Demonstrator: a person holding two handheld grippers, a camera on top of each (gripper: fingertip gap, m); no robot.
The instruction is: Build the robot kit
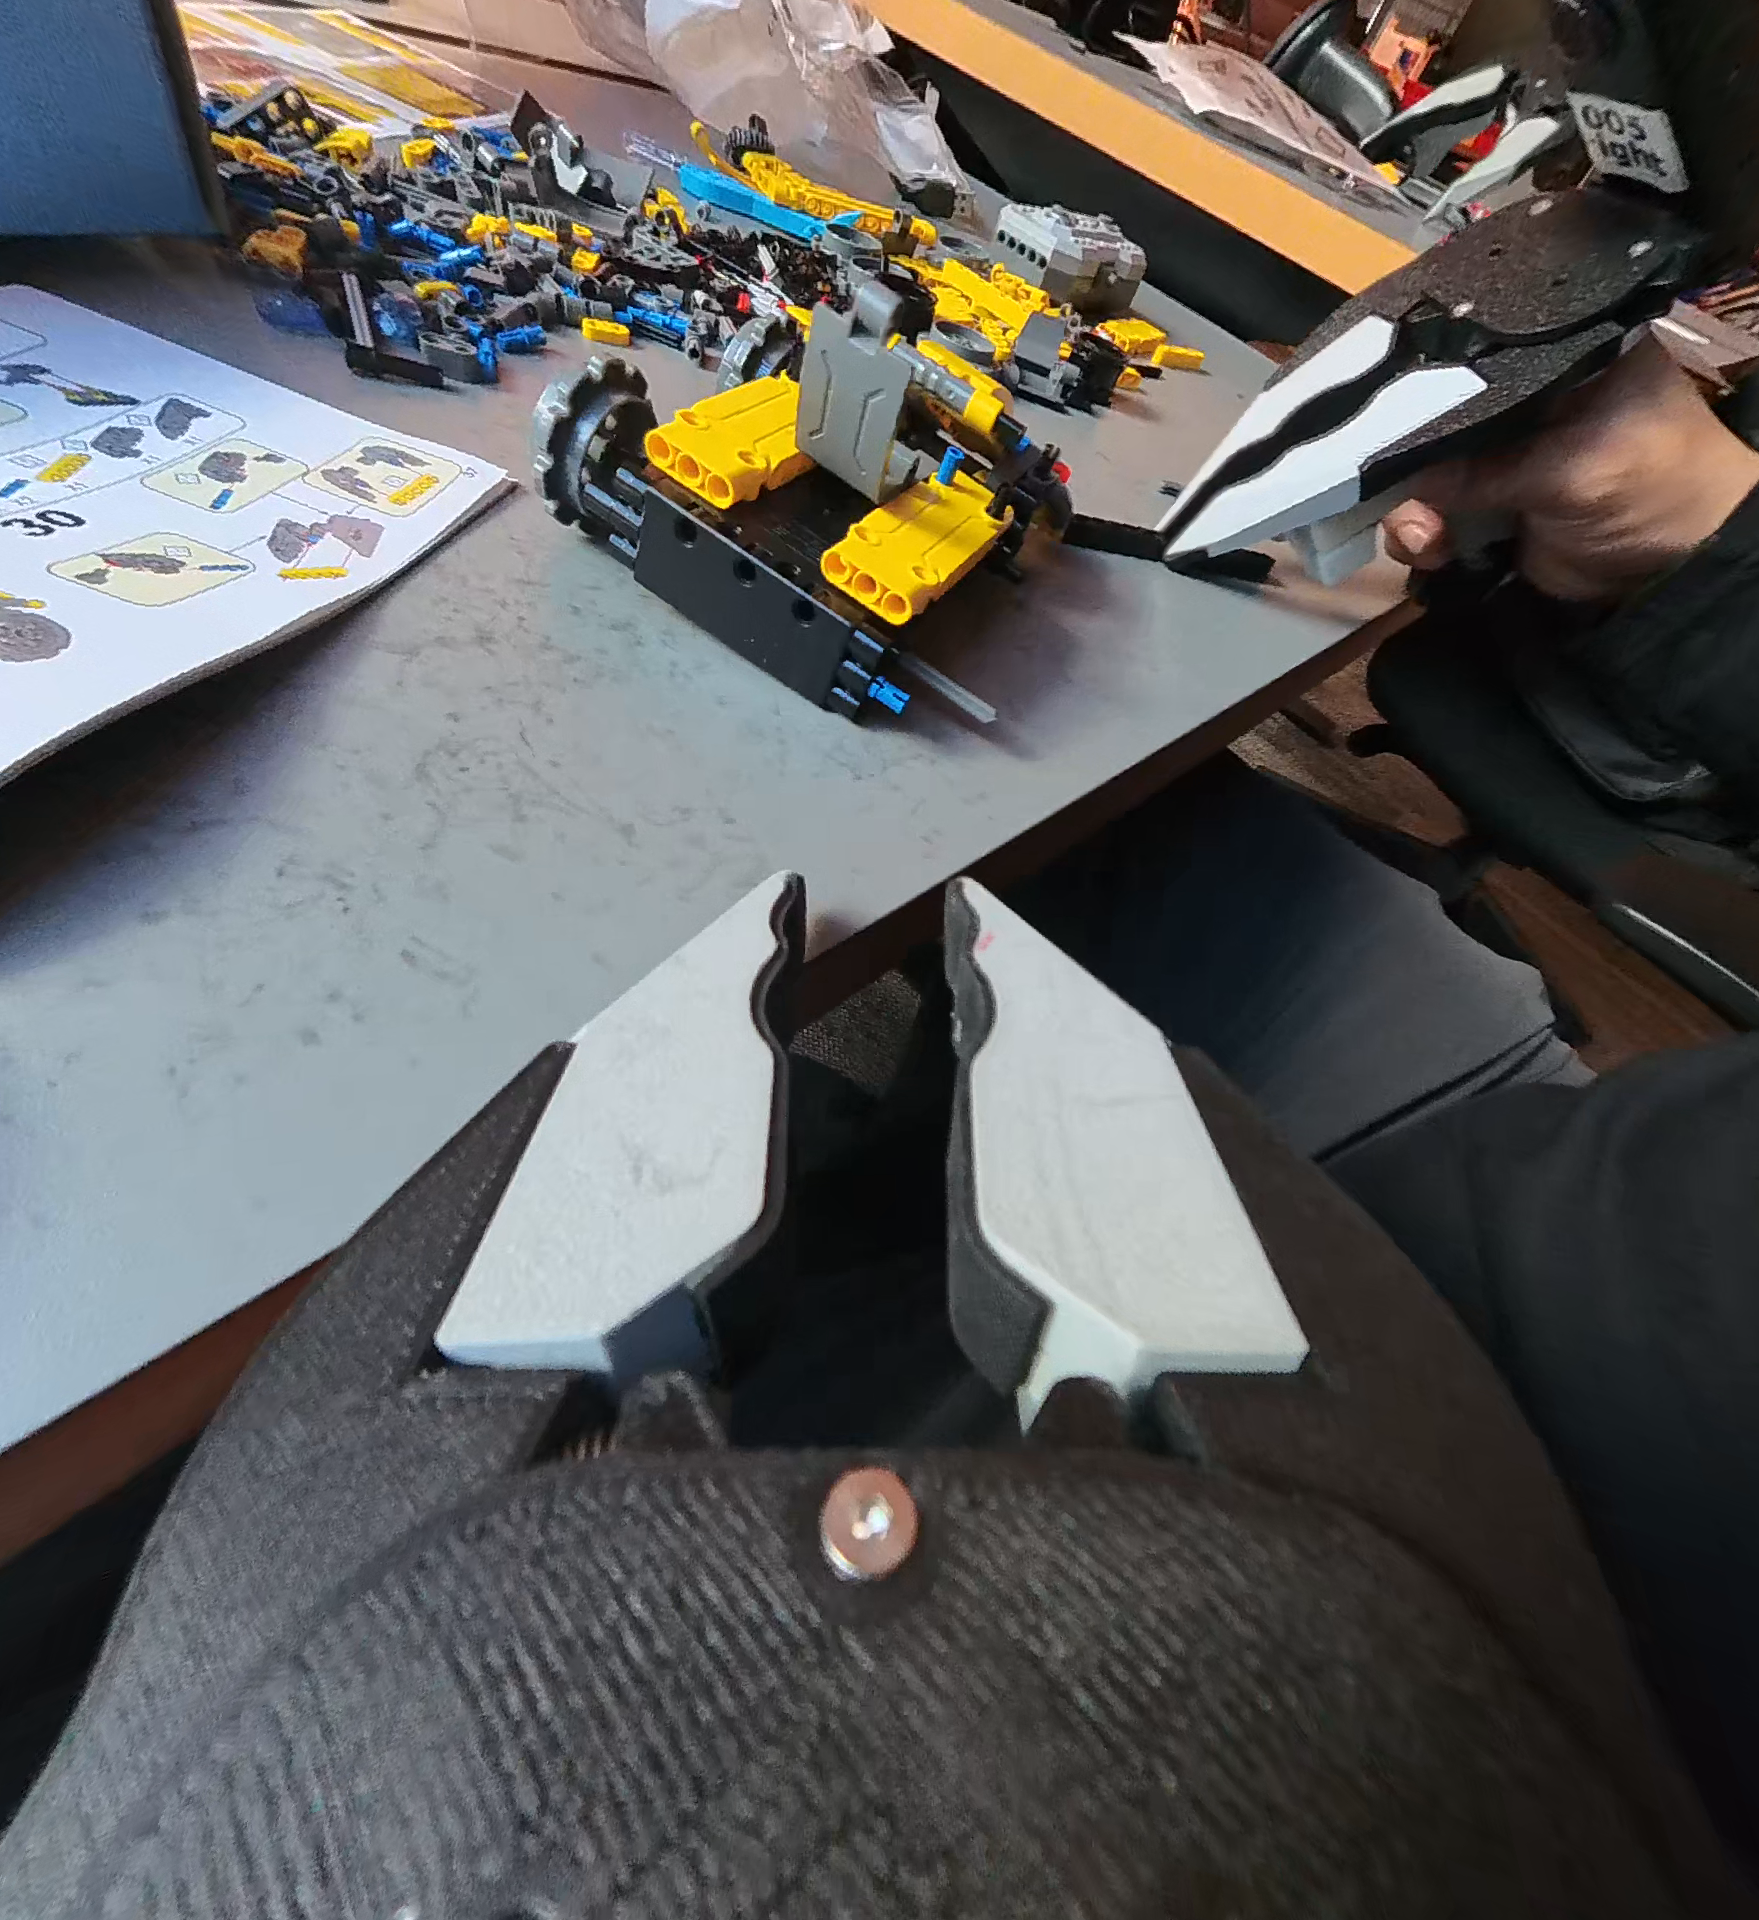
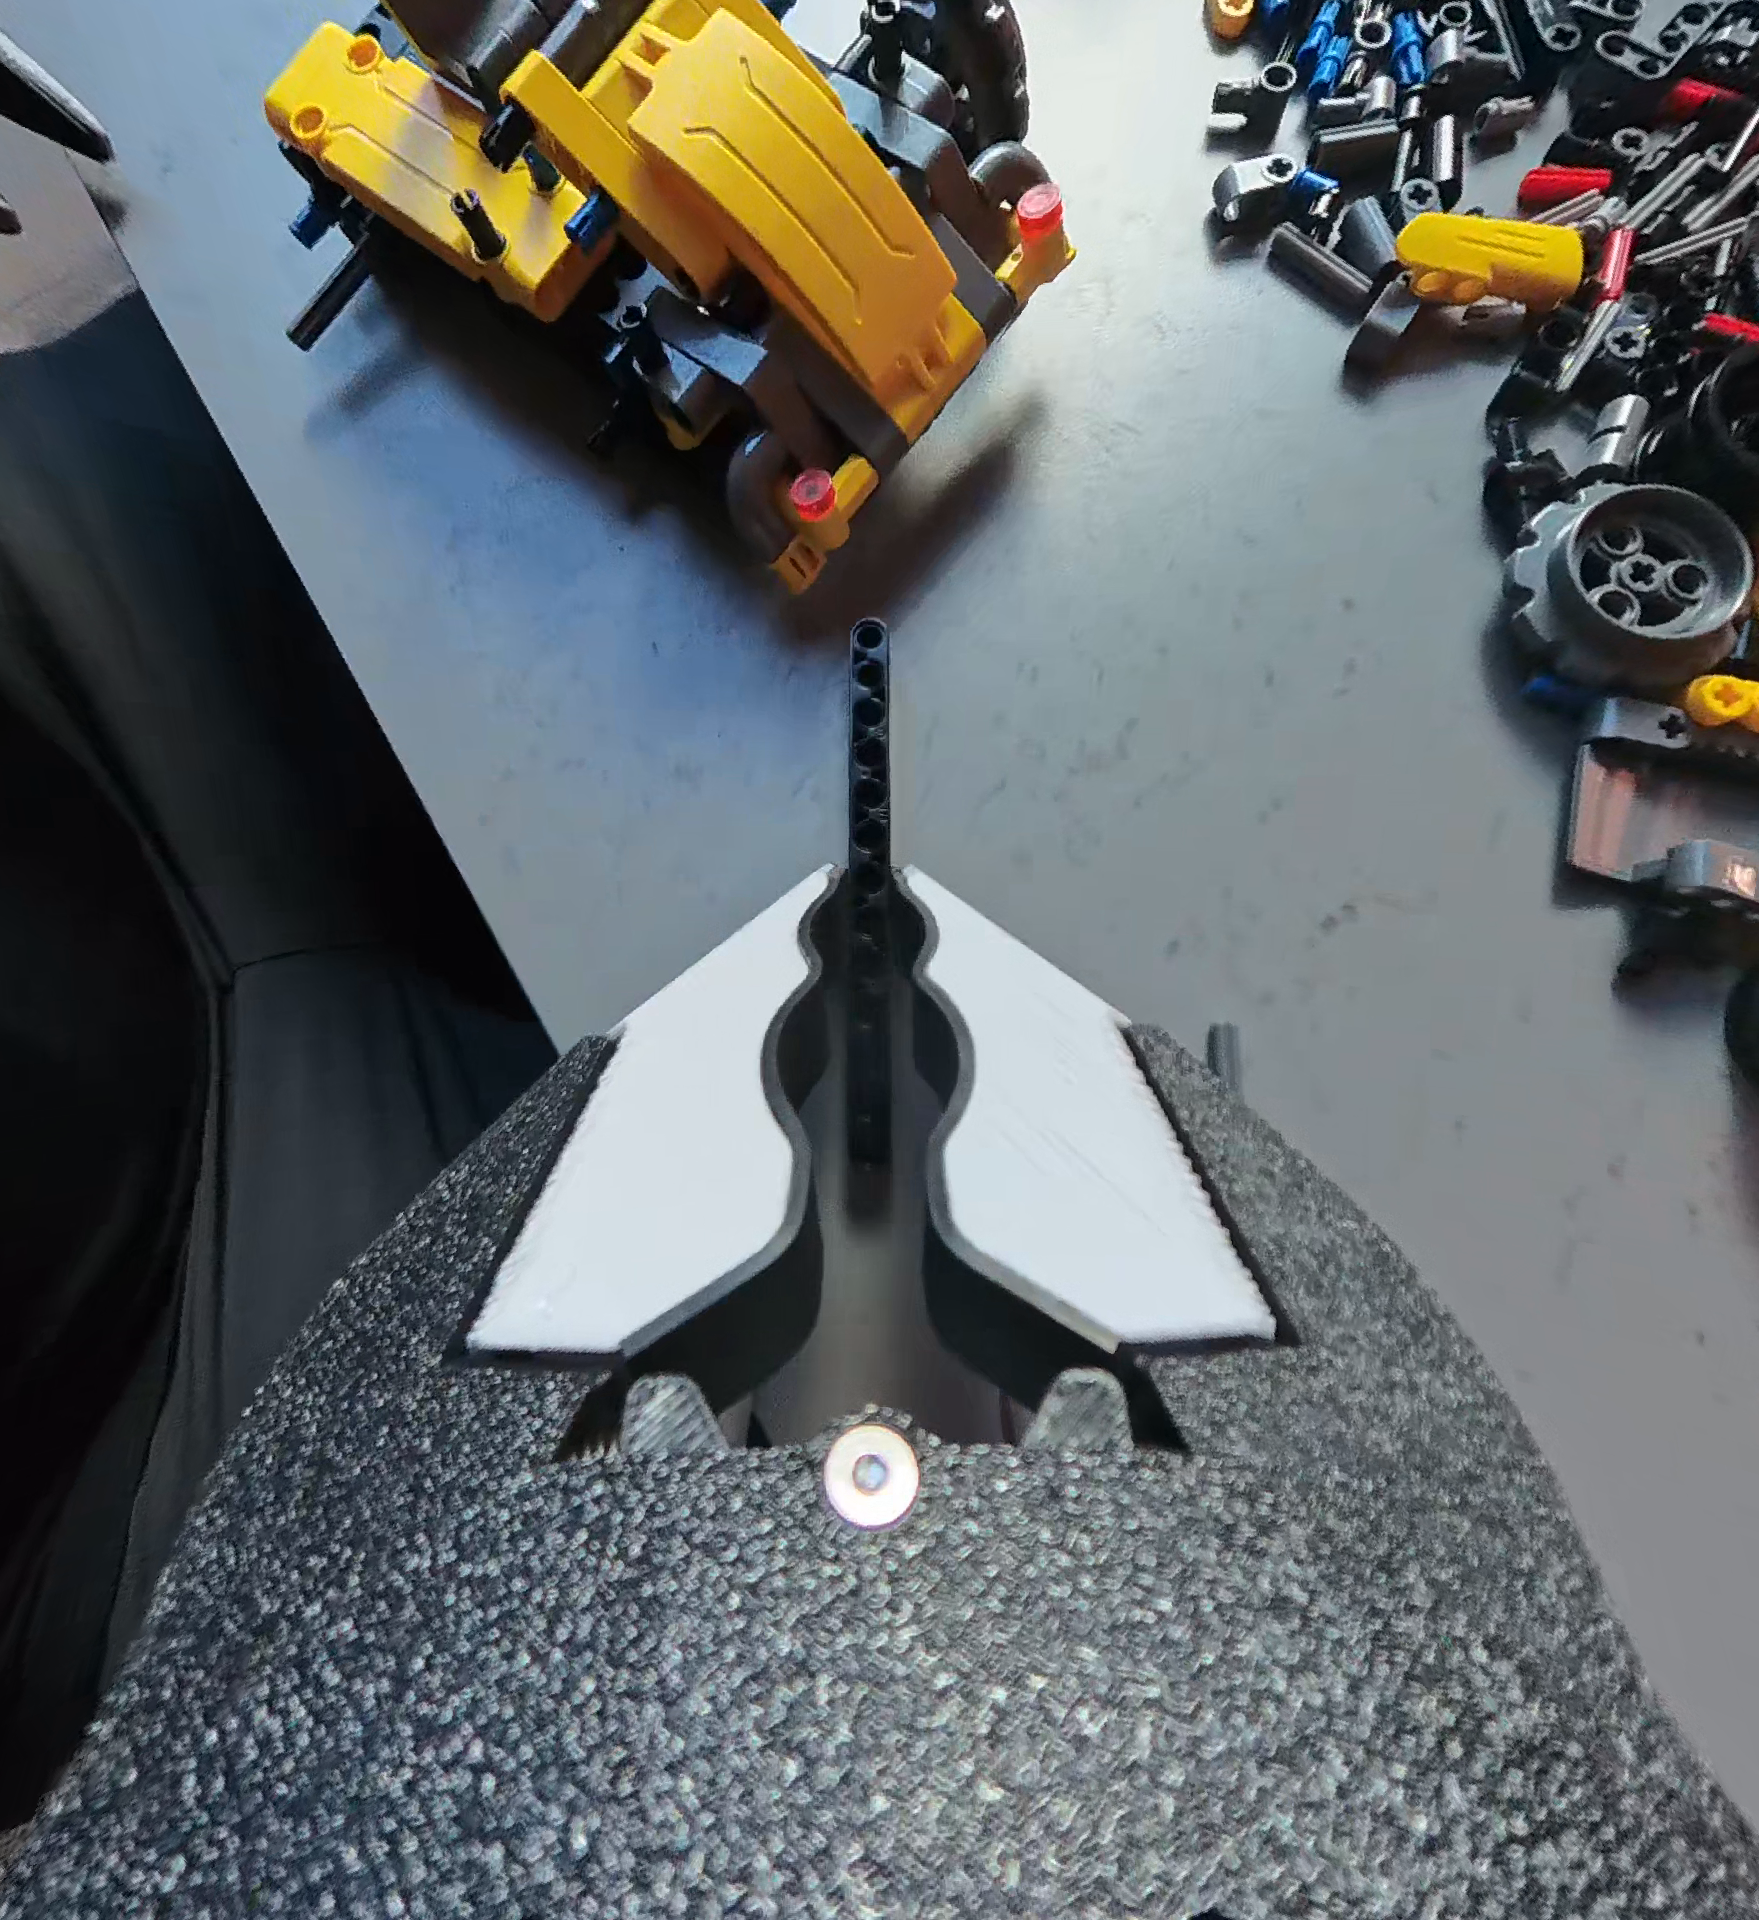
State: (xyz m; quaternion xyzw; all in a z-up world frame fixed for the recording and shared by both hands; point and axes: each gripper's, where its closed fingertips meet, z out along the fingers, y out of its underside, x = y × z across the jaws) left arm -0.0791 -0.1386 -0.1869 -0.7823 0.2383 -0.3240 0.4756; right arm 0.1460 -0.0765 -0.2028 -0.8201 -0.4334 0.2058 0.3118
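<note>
A partly built yellow and black brick vehicle (image 1: 802, 488) stands on the grey table (image 1: 439, 831); it also shows at the top of the right wrist view (image 2: 709, 229). My right gripper (image 2: 870, 883) is shut on a long black beam with holes (image 2: 870, 748), whose free end points at the vehicle's rear, a short gap away. In the left wrist view that gripper (image 1: 1181, 545) is held by a hand at the table's right edge, with the black beam (image 1: 1114, 535) just right of the vehicle. My left gripper (image 1: 875, 904) is open and empty, hanging over the table's near edge.
An open instruction booklet (image 1: 127, 499) lies at the left. A heap of loose yellow, blue, grey and black parts (image 1: 563, 260) covers the far table; it also shows in the right wrist view (image 2: 1633, 312) with a grey wheel hub (image 2: 1633, 582). A person's dark sleeve (image 1: 1685, 1351) is at right. One gripper's finger ends stand about 25 centimeters off the other's.
</note>
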